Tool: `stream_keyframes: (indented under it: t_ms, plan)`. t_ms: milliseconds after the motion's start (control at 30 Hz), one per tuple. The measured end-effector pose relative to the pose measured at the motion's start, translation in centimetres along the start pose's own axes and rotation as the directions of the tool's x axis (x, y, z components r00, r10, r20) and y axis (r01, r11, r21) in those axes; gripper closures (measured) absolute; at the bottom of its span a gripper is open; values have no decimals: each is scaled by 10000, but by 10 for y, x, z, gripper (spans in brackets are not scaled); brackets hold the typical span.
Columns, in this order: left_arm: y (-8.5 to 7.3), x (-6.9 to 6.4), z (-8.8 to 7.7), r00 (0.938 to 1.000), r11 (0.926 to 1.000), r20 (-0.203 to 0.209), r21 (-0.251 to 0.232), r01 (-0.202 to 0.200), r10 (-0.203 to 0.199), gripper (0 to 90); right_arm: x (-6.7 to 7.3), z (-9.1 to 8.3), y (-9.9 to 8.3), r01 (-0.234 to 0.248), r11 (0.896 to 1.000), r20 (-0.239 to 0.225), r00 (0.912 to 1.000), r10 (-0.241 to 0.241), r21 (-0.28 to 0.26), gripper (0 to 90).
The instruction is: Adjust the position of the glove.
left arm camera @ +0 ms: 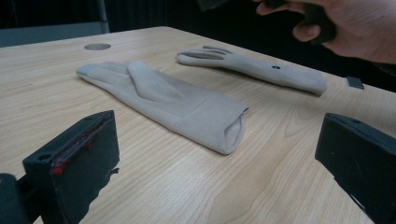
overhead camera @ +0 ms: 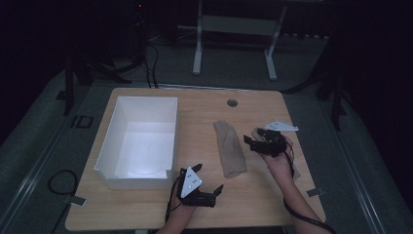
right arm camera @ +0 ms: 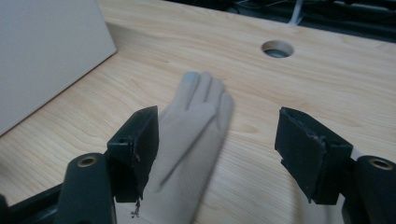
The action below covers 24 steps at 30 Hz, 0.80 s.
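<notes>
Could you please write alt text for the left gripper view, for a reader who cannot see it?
Two beige gloves lie flat on a light wooden table: the nearer glove with its open cuff toward the camera, the farther glove behind it. The left gripper has its black jaws wide apart with nothing between them, and a hand holds a dark object at the upper right.

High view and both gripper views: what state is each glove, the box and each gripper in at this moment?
Near glove: flat on the table, cuff open, not held.
Far glove: flat on the table, fingers spread, untouched.
White box: upright, open-topped, empty.
Left gripper: open, nothing between the jaws.
Right gripper: open, held over the table beside the near glove, holding nothing.
</notes>
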<state>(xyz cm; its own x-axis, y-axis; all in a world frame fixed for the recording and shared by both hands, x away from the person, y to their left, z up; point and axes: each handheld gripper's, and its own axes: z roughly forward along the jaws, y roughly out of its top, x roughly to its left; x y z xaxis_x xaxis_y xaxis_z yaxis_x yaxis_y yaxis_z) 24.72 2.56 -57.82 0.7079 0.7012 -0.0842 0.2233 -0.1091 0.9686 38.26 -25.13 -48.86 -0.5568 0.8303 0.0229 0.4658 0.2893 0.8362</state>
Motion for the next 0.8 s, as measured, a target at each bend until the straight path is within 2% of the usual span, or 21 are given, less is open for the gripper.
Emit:
stream_keyframes:
  t_ms: [167, 300, 533, 800]
  plan:
    - [0, 0, 0, 10000, 10000, 1, 8, -16, 16, 1, 8, 17, -2, 99, 9996, -355, 9993, -89, 276, 322]
    - [0, 0, 0, 10000, 10000, 23, 0, -11, 11, 1, 13, 30, -4, 172, 9987, -438, 9989, -151, 470, 331]
    - [0, -1, 0, 10000, 10000, 48, -1, -43, 43, 1, 17, 55, -10, 54, 9970, -401, 9992, -23, 770, 339]
    - [0, 0, 0, 9999, 10000, 82, 15, -66, 66, 1, 16, 75, -21, -92, 9927, -393, 9991, 141, 1203, 399]
